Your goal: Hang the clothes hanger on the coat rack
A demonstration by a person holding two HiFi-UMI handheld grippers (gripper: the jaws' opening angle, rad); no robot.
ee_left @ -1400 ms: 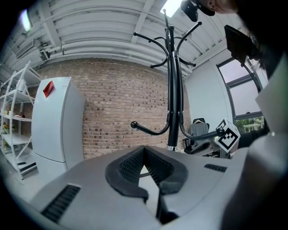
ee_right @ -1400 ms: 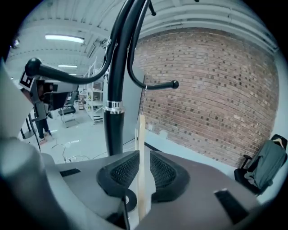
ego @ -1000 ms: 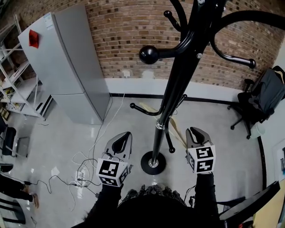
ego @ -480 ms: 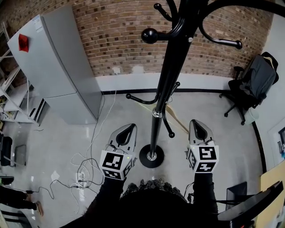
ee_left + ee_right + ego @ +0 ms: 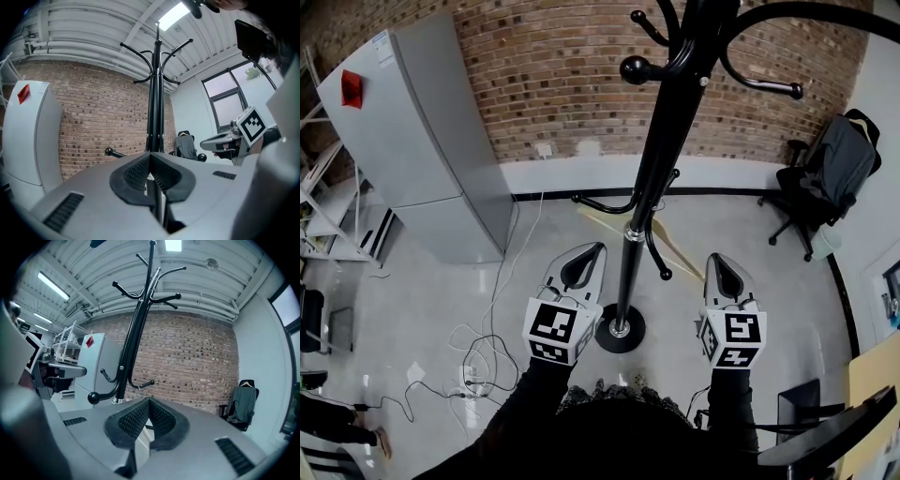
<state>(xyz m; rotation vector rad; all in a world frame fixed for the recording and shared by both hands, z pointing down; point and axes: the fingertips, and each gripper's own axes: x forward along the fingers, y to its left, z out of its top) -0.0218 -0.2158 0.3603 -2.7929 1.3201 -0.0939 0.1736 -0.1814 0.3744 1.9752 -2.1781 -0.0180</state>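
Observation:
A black coat rack (image 5: 652, 187) stands on the floor right in front of me, its round base (image 5: 620, 330) between my two grippers. A pale wooden clothes hanger (image 5: 682, 262) lies on the floor behind the pole, partly hidden by it. My left gripper (image 5: 592, 251) is just left of the pole, shut and empty. My right gripper (image 5: 718, 262) is to the right of the pole, also shut with nothing in it. Both gripper views look up at the coat rack (image 5: 154, 93) (image 5: 136, 329) against the brick wall.
A tall grey cabinet (image 5: 422, 141) stands at the left by the brick wall (image 5: 553, 75), with white shelving (image 5: 328, 187) beyond it. Cables (image 5: 478, 366) lie on the floor at the lower left. An office chair with a dark jacket (image 5: 830, 187) stands at the right.
Both grippers have moved forward towards the rack. The left one has come closer to the pole. My head view has shifted slightly.

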